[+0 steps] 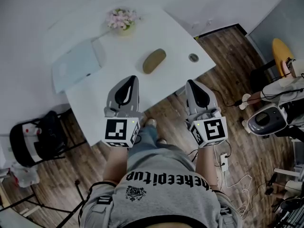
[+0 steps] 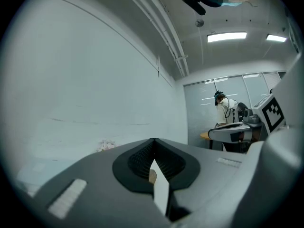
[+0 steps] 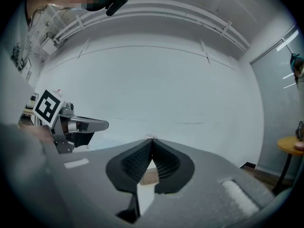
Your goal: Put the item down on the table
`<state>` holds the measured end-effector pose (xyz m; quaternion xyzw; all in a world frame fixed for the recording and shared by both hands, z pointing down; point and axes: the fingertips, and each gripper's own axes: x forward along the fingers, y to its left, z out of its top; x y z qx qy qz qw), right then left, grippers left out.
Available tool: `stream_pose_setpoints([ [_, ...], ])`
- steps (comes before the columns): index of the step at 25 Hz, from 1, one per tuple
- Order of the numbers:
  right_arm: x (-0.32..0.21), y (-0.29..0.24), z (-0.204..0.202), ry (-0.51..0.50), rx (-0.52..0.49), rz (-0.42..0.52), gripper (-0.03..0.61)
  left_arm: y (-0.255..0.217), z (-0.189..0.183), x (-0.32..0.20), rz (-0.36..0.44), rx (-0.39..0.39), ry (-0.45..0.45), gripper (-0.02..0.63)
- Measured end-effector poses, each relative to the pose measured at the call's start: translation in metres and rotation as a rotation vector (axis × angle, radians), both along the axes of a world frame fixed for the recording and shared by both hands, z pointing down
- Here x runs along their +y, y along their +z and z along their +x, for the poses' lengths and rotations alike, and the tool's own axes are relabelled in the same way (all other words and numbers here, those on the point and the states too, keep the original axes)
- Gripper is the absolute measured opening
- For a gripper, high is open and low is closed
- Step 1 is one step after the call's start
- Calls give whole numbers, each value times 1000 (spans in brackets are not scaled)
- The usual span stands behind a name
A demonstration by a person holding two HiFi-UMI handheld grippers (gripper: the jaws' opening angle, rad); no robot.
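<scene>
Small pot (image 1: 124, 28) at the far edge of the white table (image 1: 90, 108) holds pink flowers (image 1: 121, 18); the brown oval item (image 1: 154, 61) lies flat mid-table, with a pale sheet (image 1: 76, 65) to its left and a round rimmed hole (image 1: 193, 57) to its right. Left gripper (image 1: 131, 79) and right gripper (image 1: 191, 83) are side by side at the near table edge, fingers pressed together on both, nothing gripped, the item ahead of them and apart. Black chair (image 1: 35, 139) stands left of the table, a white machine (image 1: 266, 120) on the wooden floor (image 1: 237, 61) to the right.
</scene>
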<state>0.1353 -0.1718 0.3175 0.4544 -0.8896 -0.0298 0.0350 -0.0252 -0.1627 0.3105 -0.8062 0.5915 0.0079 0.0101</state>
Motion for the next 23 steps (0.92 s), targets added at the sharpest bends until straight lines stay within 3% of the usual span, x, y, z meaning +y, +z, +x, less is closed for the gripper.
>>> stream_pose_setpoints([
  [23, -17, -5, 10, 4, -10, 7, -3, -12, 21, -16, 32, -36, 64, 18],
])
